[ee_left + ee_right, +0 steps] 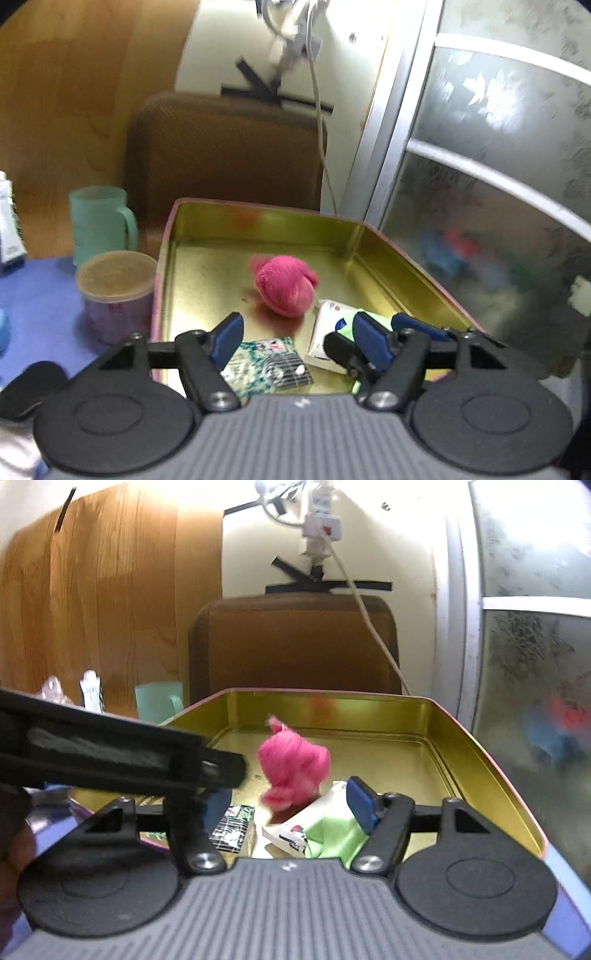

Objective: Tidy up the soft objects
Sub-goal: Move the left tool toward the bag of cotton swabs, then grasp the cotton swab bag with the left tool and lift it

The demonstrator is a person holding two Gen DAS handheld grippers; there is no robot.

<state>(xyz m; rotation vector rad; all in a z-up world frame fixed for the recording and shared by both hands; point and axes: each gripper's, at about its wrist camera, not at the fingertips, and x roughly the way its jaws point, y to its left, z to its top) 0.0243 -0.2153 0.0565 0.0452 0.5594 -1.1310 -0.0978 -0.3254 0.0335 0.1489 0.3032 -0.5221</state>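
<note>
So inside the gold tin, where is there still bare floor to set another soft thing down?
The tin has bare floor along the far wall and both far corners, behind the pink yarn ball. The near edge is crowded: patterned packet, tissue pack, and both tongs.

The left hand-held gripper (291, 332) hangs with its blue-padded jaws spread apart over the near end of a gold tin tray (207, 229), empty between them. In the tray a pink ball of yarn (286, 284) lies mid-floor, with a green patterned packet (267, 363) and a white tissue pack (332, 328) nearer. On the blue tabletop (40, 295) left of the tray stand a lidded purple jar (116, 295) and a mint mug (99, 221).
</note>
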